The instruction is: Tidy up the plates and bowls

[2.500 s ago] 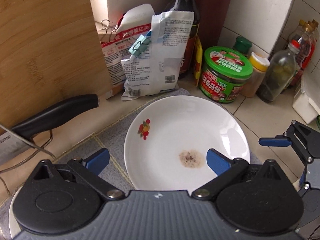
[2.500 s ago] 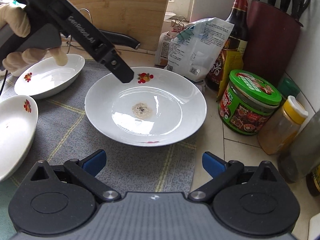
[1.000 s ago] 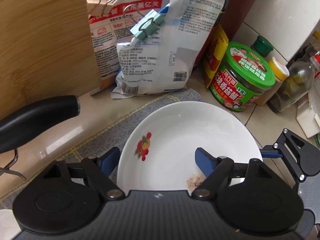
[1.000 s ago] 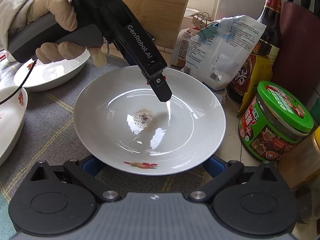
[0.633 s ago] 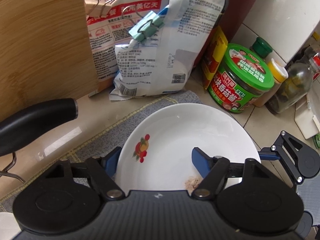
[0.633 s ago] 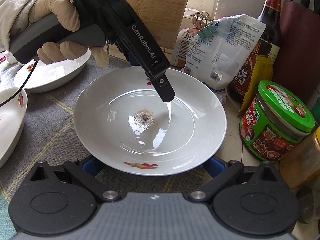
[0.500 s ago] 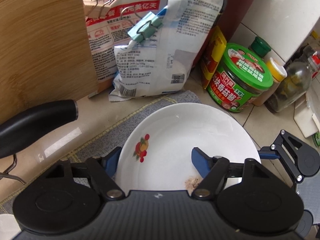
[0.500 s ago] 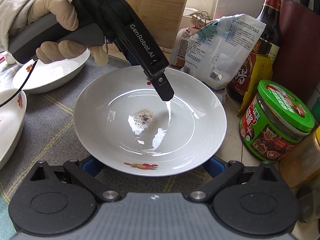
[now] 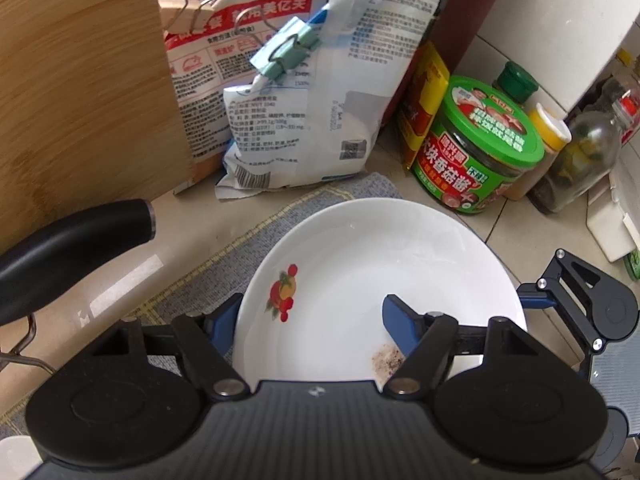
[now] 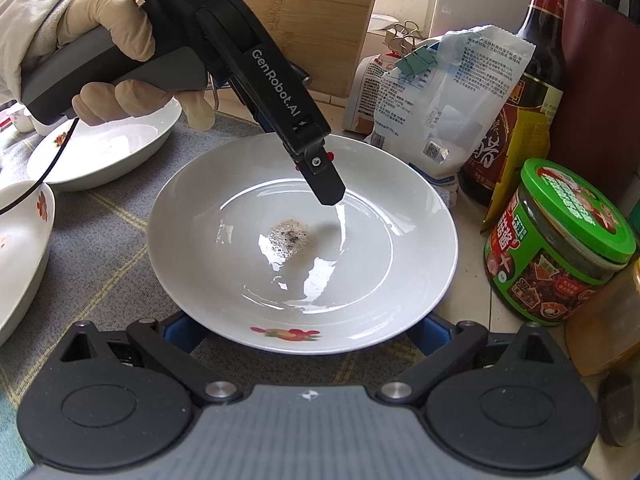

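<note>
While the left gripper [image 9: 310, 320] pinches its rim, the round plate [image 10: 302, 240] lies flat, bowl upward.

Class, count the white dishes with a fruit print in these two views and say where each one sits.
3. The large plate lies mid-mat between both grippers; a second dish sits behind the gloved hand; a third is cut off at the left edge. Others may lie out of view.

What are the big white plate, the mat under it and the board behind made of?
Plate: looks like glazed ceramic or porcelain; glossy, mirror-like highlights, printed fruit decals. Melamine not ruled out.
Mat: woven fabric, matte grey with yellow stripes, visible weave.
Board: bamboo or wood, by its tan grain lines; satin finish.
</note>
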`<move>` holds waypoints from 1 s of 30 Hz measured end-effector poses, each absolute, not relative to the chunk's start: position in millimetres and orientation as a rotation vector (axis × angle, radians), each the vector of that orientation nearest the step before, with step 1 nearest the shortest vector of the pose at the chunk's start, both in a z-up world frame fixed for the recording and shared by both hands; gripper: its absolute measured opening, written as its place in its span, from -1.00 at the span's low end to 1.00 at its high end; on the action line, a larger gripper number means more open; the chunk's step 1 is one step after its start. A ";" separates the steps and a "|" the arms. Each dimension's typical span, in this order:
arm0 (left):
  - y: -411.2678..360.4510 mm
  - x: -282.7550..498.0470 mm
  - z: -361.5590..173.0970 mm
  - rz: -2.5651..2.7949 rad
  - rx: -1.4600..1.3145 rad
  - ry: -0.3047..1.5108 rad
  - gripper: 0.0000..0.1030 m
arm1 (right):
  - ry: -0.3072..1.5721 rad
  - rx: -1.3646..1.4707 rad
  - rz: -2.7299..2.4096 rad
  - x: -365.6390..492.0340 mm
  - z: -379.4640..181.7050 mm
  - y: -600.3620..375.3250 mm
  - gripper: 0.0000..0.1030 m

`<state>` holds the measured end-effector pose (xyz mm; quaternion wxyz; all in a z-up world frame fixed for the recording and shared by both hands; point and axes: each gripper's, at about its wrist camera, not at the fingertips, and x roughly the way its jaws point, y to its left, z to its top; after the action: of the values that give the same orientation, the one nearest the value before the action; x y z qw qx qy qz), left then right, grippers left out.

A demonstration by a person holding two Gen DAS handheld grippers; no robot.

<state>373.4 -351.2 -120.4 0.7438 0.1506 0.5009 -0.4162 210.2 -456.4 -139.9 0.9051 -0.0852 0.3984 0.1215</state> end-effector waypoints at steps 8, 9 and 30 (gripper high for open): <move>-348.9 369.1 -118.3 -0.917 0.351 1.095 0.36 | 0.830 -0.183 0.236 207.7 -136.9 -453.9 1.00; -348.4 368.3 -117.8 -0.919 0.356 1.091 0.36 | 0.832 -0.182 0.237 207.8 -136.5 -453.7 1.00; -343.4 351.5 -103.2 -0.932 0.390 1.036 0.36 | 0.827 -0.198 0.223 193.8 -123.7 -444.3 1.00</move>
<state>351.5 -343.4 -103.2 0.7494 0.1785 0.4740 -0.4265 193.8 -444.3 -123.7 0.9049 -0.0958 0.4004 0.1082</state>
